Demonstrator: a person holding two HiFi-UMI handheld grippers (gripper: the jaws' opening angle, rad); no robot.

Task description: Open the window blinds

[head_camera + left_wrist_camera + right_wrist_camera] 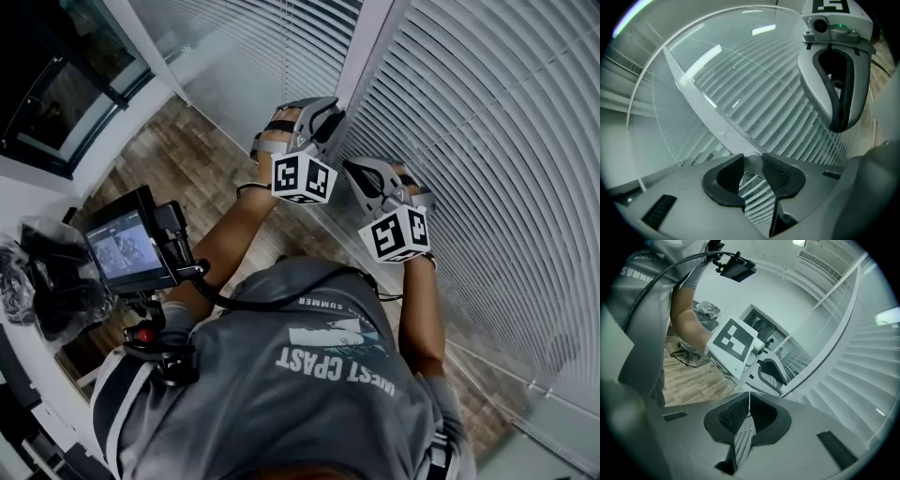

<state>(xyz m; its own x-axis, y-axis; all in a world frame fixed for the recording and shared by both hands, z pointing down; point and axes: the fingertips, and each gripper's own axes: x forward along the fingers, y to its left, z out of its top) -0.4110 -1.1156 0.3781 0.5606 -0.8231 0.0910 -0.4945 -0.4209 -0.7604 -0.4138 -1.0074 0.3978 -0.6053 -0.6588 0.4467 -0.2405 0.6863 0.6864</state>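
Left gripper view first: the left gripper point(751, 161) has its dark, cross-hatched pads clamped on the rounded lower end of a clear plastic tilt wand point(701, 105). That wand is a smooth, glassy bar slanting up and away to the far left. Behind it, the window blinds point(787, 108) fill the frame with narrow white horizontal slats, each with a soft sheen. Over to the right gripper view, and the right gripper point(749, 404) has its jaws pressed together with a thin white cord point(749, 398) pinched in the seam between the textured pads. Its grey moulded body curves away below. Head view now: both grippers are raised side by side against the blinds, which cover the far right of the scene, with a smooth white window post point(370, 47) running up between two panels. Each gripper carries a white cube with black square markers point(303, 178). Below, the person's grey T-shirt point(319, 375) reads "WEST COAST" in white block letters, with "SUMMER" near the collar. A small lit monitor point(125, 248) on a black rig sits at the near left, above brown wood-plank flooring point(178, 159).
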